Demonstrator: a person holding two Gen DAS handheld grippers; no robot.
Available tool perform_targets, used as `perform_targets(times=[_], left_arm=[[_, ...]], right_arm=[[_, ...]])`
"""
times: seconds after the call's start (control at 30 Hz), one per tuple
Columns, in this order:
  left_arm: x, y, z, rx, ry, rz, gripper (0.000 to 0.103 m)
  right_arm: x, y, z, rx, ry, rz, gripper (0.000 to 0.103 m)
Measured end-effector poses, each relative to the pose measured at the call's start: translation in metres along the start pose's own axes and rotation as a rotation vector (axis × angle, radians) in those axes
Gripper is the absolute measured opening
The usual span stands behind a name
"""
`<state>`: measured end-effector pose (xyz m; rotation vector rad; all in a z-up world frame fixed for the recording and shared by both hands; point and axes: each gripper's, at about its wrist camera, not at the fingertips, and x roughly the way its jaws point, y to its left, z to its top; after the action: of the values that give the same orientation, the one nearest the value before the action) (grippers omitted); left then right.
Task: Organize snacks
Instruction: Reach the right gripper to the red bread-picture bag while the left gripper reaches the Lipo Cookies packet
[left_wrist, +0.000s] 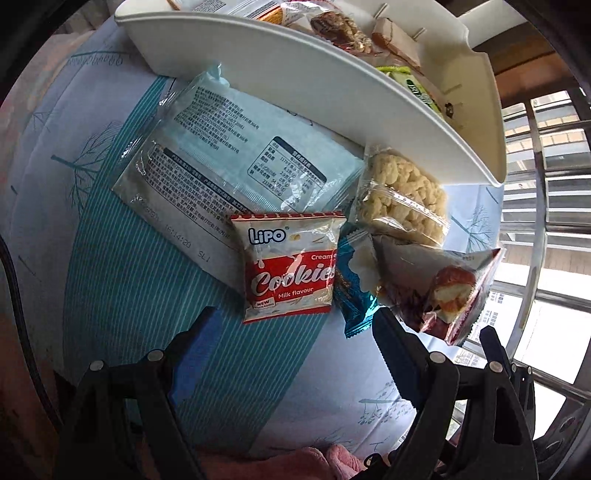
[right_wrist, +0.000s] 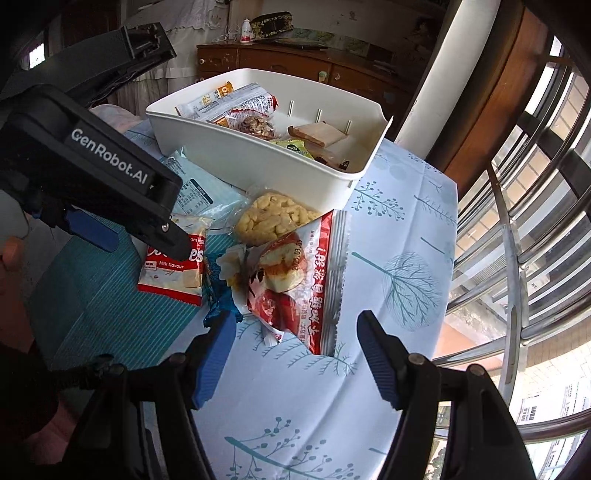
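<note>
The left gripper (left_wrist: 291, 332) and right gripper (right_wrist: 295, 354) both gape wide, holding nothing. The small red-and-white crinkly cookie packet (left_wrist: 291, 266) lies on the tablecloth near the white plastic bin (right_wrist: 258, 162). It looks light and slippery; pinching its side edges seems best.

Two wrist views facing the bin (right_wrist: 258, 166)
Left looks down close before it; right looks from farther back. Both share the cookies (left_wrist: 291, 266).

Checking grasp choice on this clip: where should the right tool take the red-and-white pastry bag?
Probably the crimped near end of the red-and-white pastry bag, approached from the near side where the open right tool already faces it. That flat seal lifts slightly off the tablecloth and avoids squashing the pastry.
</note>
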<state>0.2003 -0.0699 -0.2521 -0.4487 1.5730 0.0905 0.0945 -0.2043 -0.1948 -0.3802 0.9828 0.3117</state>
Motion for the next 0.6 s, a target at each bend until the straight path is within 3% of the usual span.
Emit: perform_targets(times=[0.27, 0.53, 0.6], left_arm=[[0.023, 0.005, 0.016, -0.130, 0.049, 0.052, 0.083], [0.036, 0.003, 0.030, -0.180, 0.061, 0.094, 0.083], [0.040, -0.001, 0.039, -0.190, 0.063, 0.095, 0.078]], right_arm=[[0.020, -0.010, -0.001, 0.023, 0.006, 0.068, 0.069], [0.034, -0.015, -0.001, 0.054, 0.008, 0.116, 0.068], [0.037, -0.017, -0.001, 0.070, 0.006, 0.132, 0.068]])
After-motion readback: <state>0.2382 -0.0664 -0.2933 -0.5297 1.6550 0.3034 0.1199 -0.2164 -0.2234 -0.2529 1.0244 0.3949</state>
